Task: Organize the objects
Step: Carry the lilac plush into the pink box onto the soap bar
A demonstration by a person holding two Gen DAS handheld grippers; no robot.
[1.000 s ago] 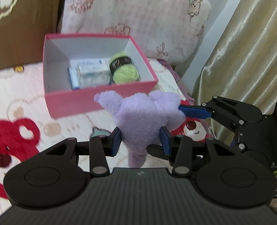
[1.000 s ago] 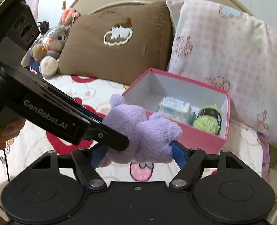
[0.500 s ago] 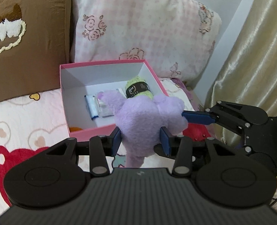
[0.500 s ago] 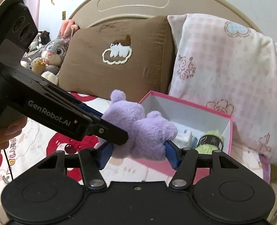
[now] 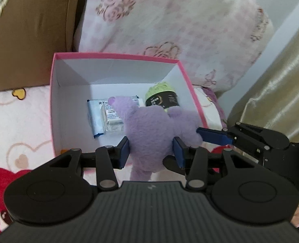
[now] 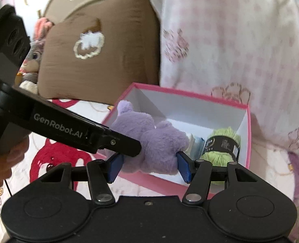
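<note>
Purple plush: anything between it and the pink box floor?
Partly. The purple plush, held by both grippers, hangs over the pink box. Below it lie a wrapped packet and green yarn; the left floor area is bare.

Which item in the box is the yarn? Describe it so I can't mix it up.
Find the pink box with white walls on the bed, in front of the pink floral pillow. The yarn lies in its right-hand corner: a lime-green ball with a black label band, unlike the flat clear-and-blue packets beside it.
</note>
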